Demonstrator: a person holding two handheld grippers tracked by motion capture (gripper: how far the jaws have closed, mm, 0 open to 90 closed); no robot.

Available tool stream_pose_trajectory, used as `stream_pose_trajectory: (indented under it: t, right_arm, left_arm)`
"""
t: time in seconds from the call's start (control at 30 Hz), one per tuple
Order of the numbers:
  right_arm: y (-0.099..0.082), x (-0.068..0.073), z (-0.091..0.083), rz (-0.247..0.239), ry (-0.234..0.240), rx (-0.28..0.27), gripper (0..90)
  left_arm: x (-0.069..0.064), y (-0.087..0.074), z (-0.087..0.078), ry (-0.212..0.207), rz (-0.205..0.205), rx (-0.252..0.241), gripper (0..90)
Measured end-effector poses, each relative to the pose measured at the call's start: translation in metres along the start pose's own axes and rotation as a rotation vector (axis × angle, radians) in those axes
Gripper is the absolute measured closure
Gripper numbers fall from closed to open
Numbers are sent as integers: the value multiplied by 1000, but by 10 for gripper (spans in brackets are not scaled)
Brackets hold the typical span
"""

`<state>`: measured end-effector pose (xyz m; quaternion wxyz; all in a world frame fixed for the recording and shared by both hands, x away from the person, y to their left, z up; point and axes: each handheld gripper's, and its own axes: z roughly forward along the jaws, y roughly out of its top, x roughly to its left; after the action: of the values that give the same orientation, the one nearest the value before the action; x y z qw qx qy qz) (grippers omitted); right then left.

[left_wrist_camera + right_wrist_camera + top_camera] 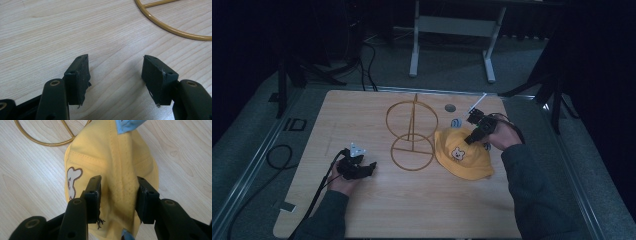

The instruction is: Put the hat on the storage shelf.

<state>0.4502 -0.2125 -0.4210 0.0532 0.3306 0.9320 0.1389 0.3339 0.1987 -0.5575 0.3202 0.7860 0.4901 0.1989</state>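
A yellow hat with a bear patch and blue ear flaps lies on the wooden table, right of a gold wire stand made of two rings on a post. My right gripper is at the hat's far edge. Its jaws stand open on either side of the raised crown seam, close against the cloth. My left gripper rests low near the front left, open over bare wood. The stand's base ring lies ahead of it to the right.
A small grey disc sits on the table behind the hat. Beyond the table's far edge stands a white metal frame. Cables lie on the floor at the left.
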Motion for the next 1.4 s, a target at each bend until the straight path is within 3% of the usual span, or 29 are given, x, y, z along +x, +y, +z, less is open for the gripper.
stream_pose_trajectory:
  t: [0.23,0.37,0.4,0.53,0.9,1.2,1.4]
  right_arm:
    - [10,-3,5,17,23,64,609]
    - [13,-4,7,23,39,93,676]
    - [14,-4,7,25,46,103,741]
    - [14,-3,7,7,42,116,785]
    - [12,2,-3,-49,4,94,801]
    - [10,4,-12,-65,-12,69,804]
    - [6,4,-22,-61,-23,24,805]
  left_arm:
    - [0,0,0,0,1,1,395]
    - [0,0,0,-1,1,1,396]
    - [0,0,0,-1,2,2,395]
    - [0,0,0,-1,2,2,396]
    - [0,0,0,0,0,1,395]
    - [0,0,0,0,1,2,395]
    - [0,0,0,0,0,0,395]
